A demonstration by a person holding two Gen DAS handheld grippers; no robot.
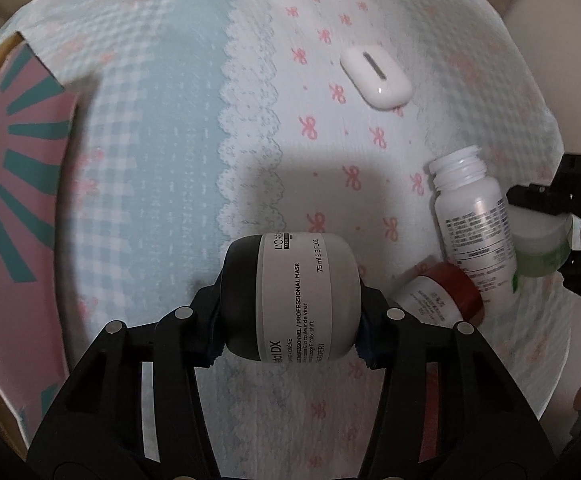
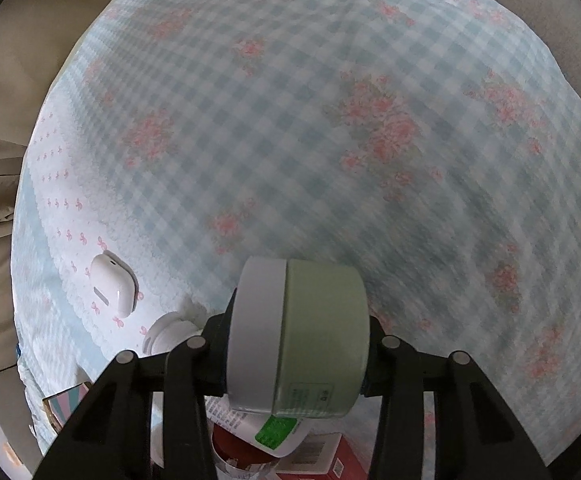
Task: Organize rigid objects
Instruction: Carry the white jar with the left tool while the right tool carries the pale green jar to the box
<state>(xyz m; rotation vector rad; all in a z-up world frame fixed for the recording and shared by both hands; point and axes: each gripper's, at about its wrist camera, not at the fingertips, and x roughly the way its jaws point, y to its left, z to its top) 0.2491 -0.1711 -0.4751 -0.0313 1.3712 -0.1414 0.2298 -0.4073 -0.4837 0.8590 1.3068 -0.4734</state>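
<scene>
Left view, from the left: the box [image 1: 14,184] lies open at the cloth's edge, likely the bin for sorted items. Your left gripper [image 1: 290,300] clamps the grey jar [image 1: 302,296] end to end, lid against one pad, so it cannot roll. Right view: your right gripper [image 2: 296,344] grips the green jar [image 2: 302,340] likewise, above the bottle [image 2: 170,334].

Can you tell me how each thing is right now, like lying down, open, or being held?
Grey jar: held sideways, lid on.
Green jar: held sideways, lid on.
White bottle: lying down, cap off.
Red-lidded jar: tipped on its side, lid on.
Earbud case: lying flat, closed.
Left hand-held gripper: shut on grey jar.
Right hand-held gripper: shut on green jar.
</scene>
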